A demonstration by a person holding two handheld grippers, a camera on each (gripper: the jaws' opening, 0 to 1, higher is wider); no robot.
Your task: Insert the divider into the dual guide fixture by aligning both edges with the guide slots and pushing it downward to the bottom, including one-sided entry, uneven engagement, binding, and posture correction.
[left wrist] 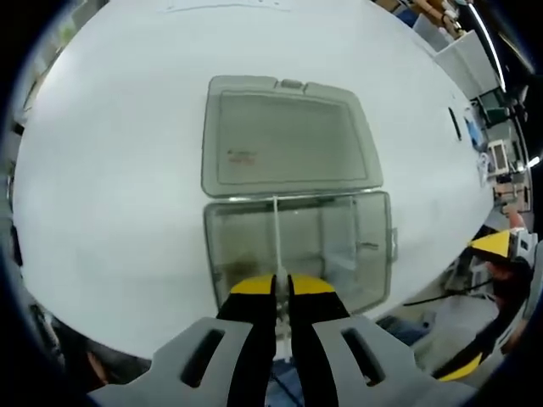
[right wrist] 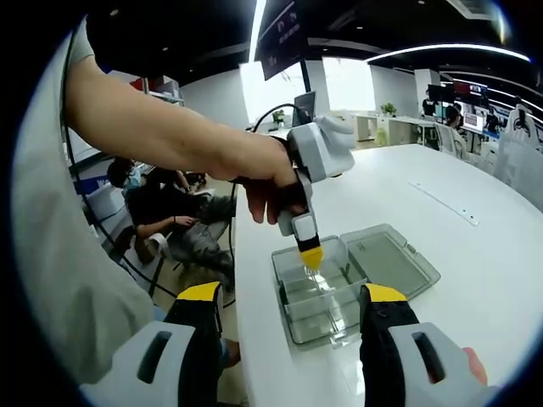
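A clear plastic box (left wrist: 356, 254) stands on the white table (left wrist: 119, 186) with its lid (left wrist: 288, 140) folded flat behind it. In the left gripper view I see the thin clear divider (left wrist: 276, 229) edge-on, upright inside the box and reaching to the far wall. My left gripper (left wrist: 282, 286) is shut on the divider's near top edge. The right gripper view shows a hand holding the left gripper (right wrist: 311, 257) over the box (right wrist: 327, 309), with the divider (right wrist: 316, 284) faint below its yellow tips. My right gripper (right wrist: 293, 295) is open near the table's edge and holds nothing.
The table edge (right wrist: 242, 339) runs just in front of the box. Seated people (right wrist: 170, 220) are on the floor side, beyond the person's arm (right wrist: 161, 127). A yellow fingertip (left wrist: 494, 246) of the right gripper shows at the right of the left gripper view.
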